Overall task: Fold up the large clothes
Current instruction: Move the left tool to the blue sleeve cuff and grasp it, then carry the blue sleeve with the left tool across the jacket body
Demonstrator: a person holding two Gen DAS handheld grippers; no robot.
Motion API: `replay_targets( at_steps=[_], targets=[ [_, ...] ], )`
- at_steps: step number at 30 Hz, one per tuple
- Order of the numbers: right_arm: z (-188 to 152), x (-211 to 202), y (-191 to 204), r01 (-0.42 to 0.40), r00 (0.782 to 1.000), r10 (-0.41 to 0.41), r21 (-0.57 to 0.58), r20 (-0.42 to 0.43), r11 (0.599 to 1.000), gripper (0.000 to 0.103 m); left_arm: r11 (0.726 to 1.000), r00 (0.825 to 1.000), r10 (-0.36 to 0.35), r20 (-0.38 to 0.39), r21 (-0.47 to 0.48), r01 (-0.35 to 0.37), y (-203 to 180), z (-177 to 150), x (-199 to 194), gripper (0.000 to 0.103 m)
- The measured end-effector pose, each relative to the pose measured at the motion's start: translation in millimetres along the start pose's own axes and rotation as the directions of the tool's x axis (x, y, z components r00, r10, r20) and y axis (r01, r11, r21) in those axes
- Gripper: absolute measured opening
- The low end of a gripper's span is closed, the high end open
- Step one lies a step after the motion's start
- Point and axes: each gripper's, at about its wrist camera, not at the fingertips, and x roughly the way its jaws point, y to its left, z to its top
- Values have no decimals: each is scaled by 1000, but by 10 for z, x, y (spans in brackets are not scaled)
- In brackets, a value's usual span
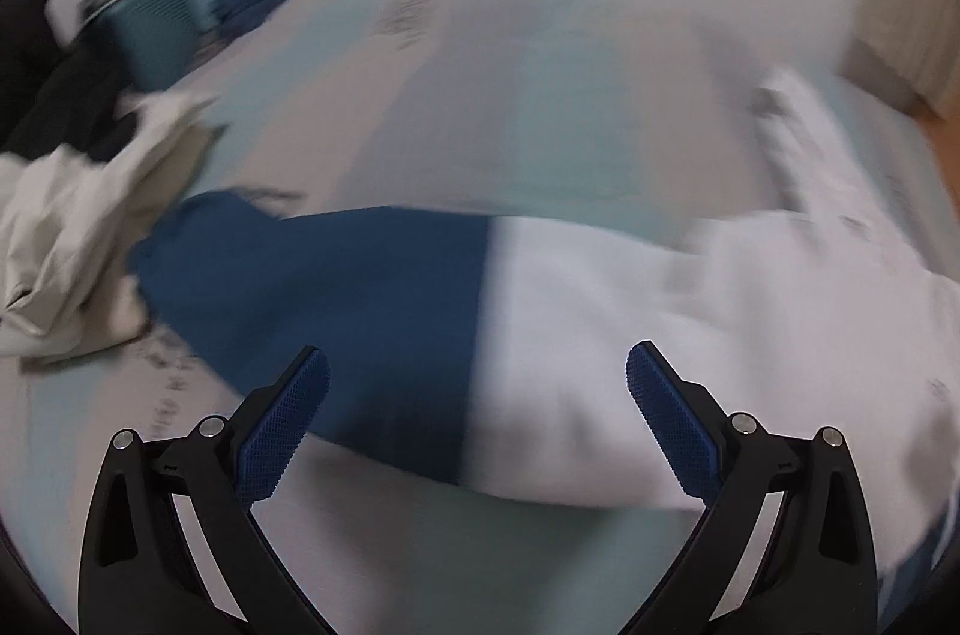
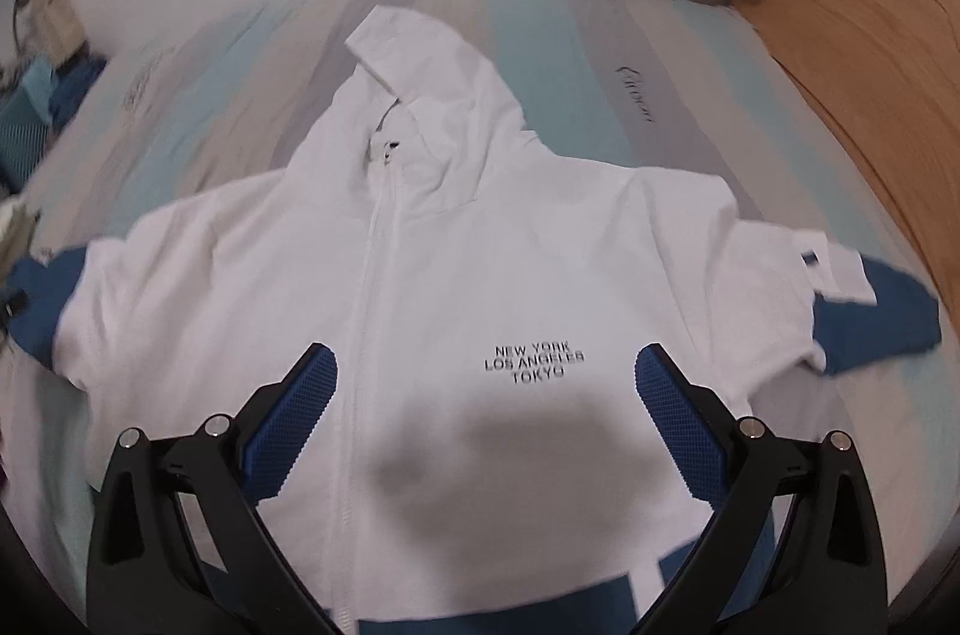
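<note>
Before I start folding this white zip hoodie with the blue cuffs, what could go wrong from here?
1. The left blue-cuffed sleeve lies close to a heap of other clothes; the open left gripper might snag them.
2. The hood lies rumpled and off-centre, so folds may trap creases.
3. The right blue-cuffed sleeve is bunched; fold it unflattened with the open right gripper and it will likely bulge.

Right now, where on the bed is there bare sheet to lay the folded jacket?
Bare striped sheet lies beyond the hood, toward the wall and wooden bed edge. The far-left side is crowded: a pale heap, dark clothes and a teal box. The jacket fills the middle.
</note>
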Motion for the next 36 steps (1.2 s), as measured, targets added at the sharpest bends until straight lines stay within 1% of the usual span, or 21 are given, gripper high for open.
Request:
replay_targets(
  at_steps=[3, 4, 5, 6, 8, 9, 11, 13, 15, 18, 20, 22, 23, 24, 25, 26, 28, 30, 31, 34, 36],
  targets=[
    [141, 132, 81, -25, 1000, 24, -57, -21, 998, 96, 992, 994, 99, -46, -72, -103, 558, 80, 312, 97],
    [176, 163, 105, -27, 999, 25, -69, -23, 997, 96, 985, 990, 128, -66, -110, -135, 752, 116, 413, 97],
    [203, 193, 135, -29, 999, 27, -80, -26, 996, 96, 980, 987, 141, -76, -133, -150, 894, 139, 456, 97],
    [233, 251, 181, -37, 999, 34, -92, -35, 995, 96, 971, 981, 173, -84, -155, -184, 1066, 187, 535, 97],
    [261, 347, 236, -40, 998, 35, -98, -52, 994, 96, 959, 974, 204, -102, -180, -219, 1266, 257, 668, 97],
    [271, 407, 275, -50, 997, 43, -101, -64, 994, 96, 949, 967, 225, -121, -198, -245, 1391, 295, 751, 97],
    [287, 517, 345, -63, 995, 55, -106, -80, 992, 96, 935, 961, 227, -156, -240, -260, 1545, 324, 902, 97],
    [284, 625, 422, -70, 995, 61, -118, -82, 990, 96, 928, 956, 233, -176, -254, -273, 1576, 335, 989, 97],
    [298, 772, 435, -54, 996, 43, -142, -82, 988, 96, 928, 956, 229, -182, -255, -271, 1543, 353, 1074, 97],
    [325, 991, 315, -27, 995, 13, -137, -101, 990, 96, 935, 954, 228, -193, -229, -270, 1484, 348, 1197, 96],
    [361, 1080, 202, -24, 994, 10, -117, -113, 993, 96, 936, 957, 210, -198, -241, -256, 1515, 339, 1267, 94],
    [402, 1141, 51, -30, 992, 20, -83, -127, 996, 96, 931, 967, 167, -190, -293, -218, 1561, 307, 1277, 77],
    [416, 1152, -5, -33, 991, 24, -71, -129, 997, 96, 927, 970, 158, -184, -312, -210, 1581, 302, 1274, 73],
    [413, 1148, -52, -32, 992, 24, -62, -128, 998, 96, 922, 970, 160, -182, -323, -213, 1585, 303, 1256, 62],
    [399, 1134, -110, -31, 992, 24, -55, -126, 998, 96, 922, 971, 160, -177, -326, -211, 1559, 294, 1216, 51],
    [397, 1130, -136, -30, 992, 23, -56, -125, 998, 96, 925, 973, 158, -170, -321, -206, 1538, 296, 1206, 45],
    [350, 1107, -205, -22, 992, 16, -49, -128, 999, 96, 932, 973, 163, -163, -298, -206, 1464, 321, 1146, 22],
    [292, 1095, -279, -17, 991, 12, -35, -137, 999, 96, 940, 974, 168, -151, -275, -204, 1386, 356, 1077, 10],
    [267, 1088, -313, -14, 990, 9, -31, -140, 999, 96, 945, 975, 172, -139, -256, -204, 1328, 387, 1042, 8],
    [202, 1054, -430, -8, 990, 6, -12, -143, 1000, 96, 965, 985, 152, -83, -202, -166, 1113, 475, 839, 7],
    [189, 1035, -491, 0, 990, -1, -4, -140, 1000, 96, 978, 991, 124, -41, -164, -129, 882, 530, 639, 7]
  ],
)
